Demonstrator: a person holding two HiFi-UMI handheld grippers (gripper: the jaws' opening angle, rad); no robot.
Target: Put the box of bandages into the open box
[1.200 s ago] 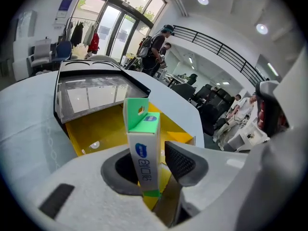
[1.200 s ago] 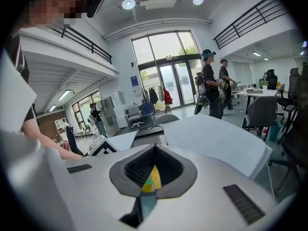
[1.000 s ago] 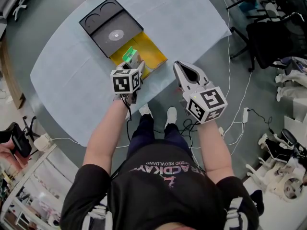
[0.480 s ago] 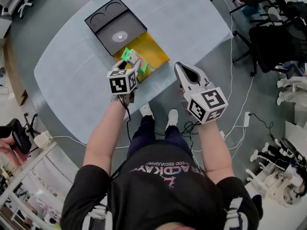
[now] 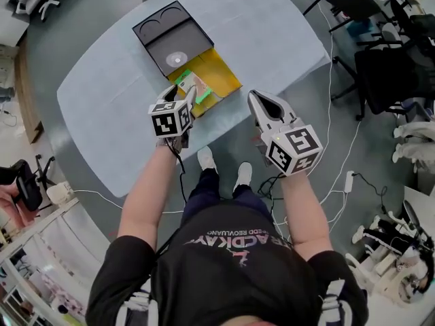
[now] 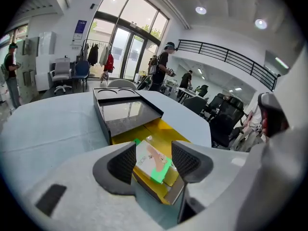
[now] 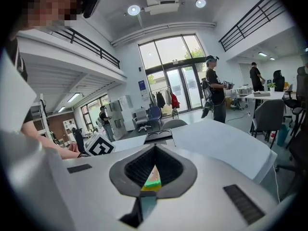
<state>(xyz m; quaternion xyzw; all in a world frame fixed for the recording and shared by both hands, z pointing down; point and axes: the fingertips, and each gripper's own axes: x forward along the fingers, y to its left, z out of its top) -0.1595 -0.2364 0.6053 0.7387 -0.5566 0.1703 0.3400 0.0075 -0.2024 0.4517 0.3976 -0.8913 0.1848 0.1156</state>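
Note:
The box of bandages (image 5: 193, 87), white with green ends, lies tilted in the near corner of the open box's yellow tray (image 5: 221, 75). The box's black lid (image 5: 172, 35) stands folded back behind it. My left gripper (image 5: 185, 95) hovers just above the near edge of the tray, open. In the left gripper view the bandage box (image 6: 152, 160) shows between and beyond the two black pads (image 6: 121, 163), which do not touch it. My right gripper (image 5: 262, 105) hangs off the table's near edge, shut with nothing in it; its jaws (image 7: 154, 150) meet at the tips.
The open box sits on an oval table under a pale blue cloth (image 5: 102, 114). Office chairs (image 5: 380, 66) and floor cables (image 5: 340, 161) lie to the right. People stand far off in the hall beyond the table (image 6: 163, 71).
The left jaws have widened and let go of the bandage box, which now rests in the yellow tray. The right gripper has held still.

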